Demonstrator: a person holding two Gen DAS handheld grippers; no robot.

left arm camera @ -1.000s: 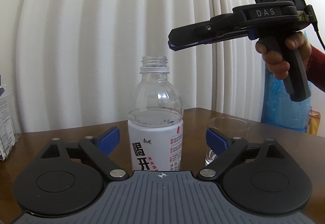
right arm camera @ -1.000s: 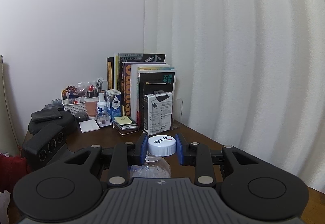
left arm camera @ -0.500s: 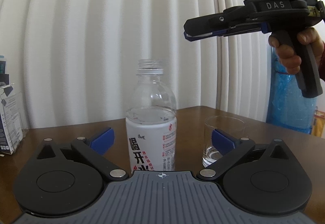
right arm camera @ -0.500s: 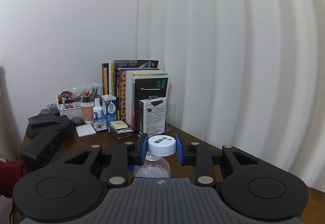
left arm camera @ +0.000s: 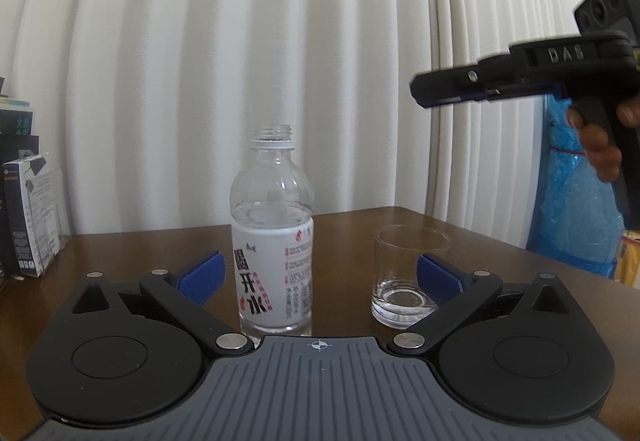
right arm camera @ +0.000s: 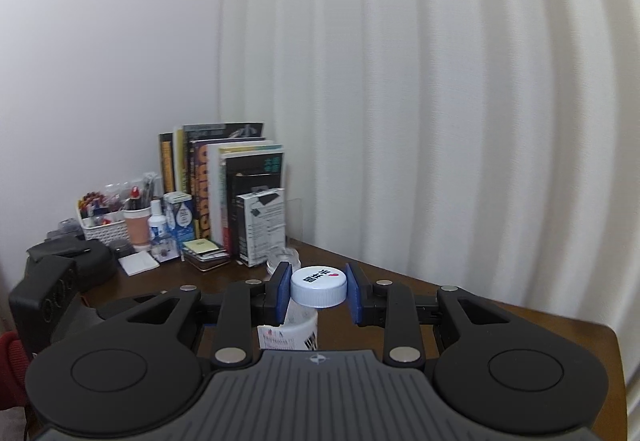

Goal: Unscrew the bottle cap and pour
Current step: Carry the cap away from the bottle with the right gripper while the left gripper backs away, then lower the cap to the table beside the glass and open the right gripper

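Note:
An uncapped clear water bottle [left arm camera: 272,233] with a white label stands upright on the brown table [left arm camera: 348,237]. It sits between the wide-spread blue pads of my left gripper [left arm camera: 319,276], which is open and touches nothing. A short glass [left arm camera: 408,277] with a little water stands to the bottle's right, behind the right pad. My right gripper [right arm camera: 319,291] is shut on the white cap [right arm camera: 319,286], held in the air above and beside the bottle [right arm camera: 292,329]. In the left wrist view, a hand holds the right gripper [left arm camera: 424,97] high at the right.
Books [right arm camera: 224,177], a white box [right arm camera: 262,227] and a basket of pens [right arm camera: 106,225] crowd the table's back left corner. A white curtain [left arm camera: 240,61] hangs behind. Blue plastic wrap [left arm camera: 576,209] stands beyond the table's right edge.
The right gripper carried the cap off to the right, away from the bottle's neck. My left gripper spread wider and drew back from the bottle, which now looks smaller.

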